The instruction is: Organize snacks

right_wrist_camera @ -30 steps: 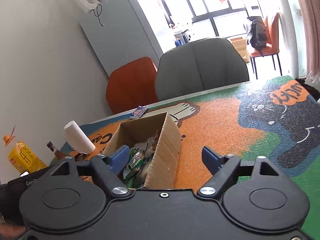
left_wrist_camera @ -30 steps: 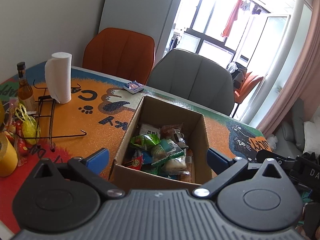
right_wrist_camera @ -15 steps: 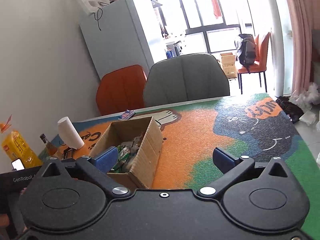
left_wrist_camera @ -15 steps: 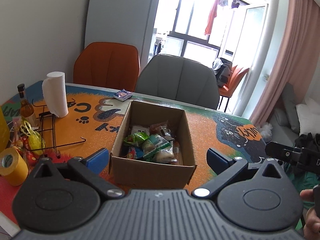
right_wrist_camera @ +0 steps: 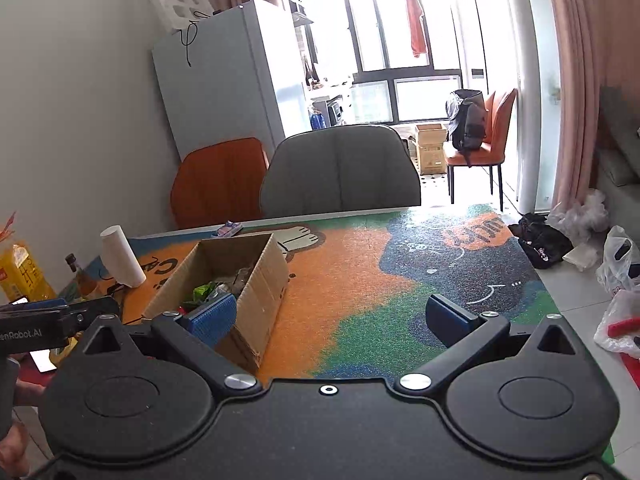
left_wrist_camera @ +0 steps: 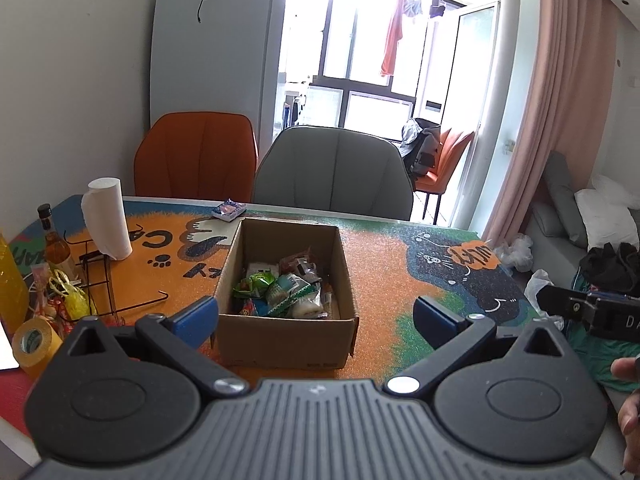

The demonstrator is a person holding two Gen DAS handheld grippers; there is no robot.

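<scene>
Looking along your left gripper [left_wrist_camera: 316,320], you see the cardboard box [left_wrist_camera: 286,336] straight ahead at twelve o'clock, sitting on the colourful table mat [left_wrist_camera: 384,264]. Its long axis runs away from you toward the grey chair [left_wrist_camera: 332,172], with a short wall facing you. It is open-topped, plain brown, and holds a loose heap of snack packets [left_wrist_camera: 280,292] in green, white, red and brown wrappers. A small blue packet [left_wrist_camera: 229,210] lies on the mat beyond the box at eleven o'clock. Your left gripper's jaws stand wide apart and grasp nothing; the box shows between the blue pads without touching them. From your right gripper [right_wrist_camera: 338,316], the box [right_wrist_camera: 256,280] sits at ten o'clock, its length angled away to the upper right. That gripper is also spread fully and empty.
</scene>
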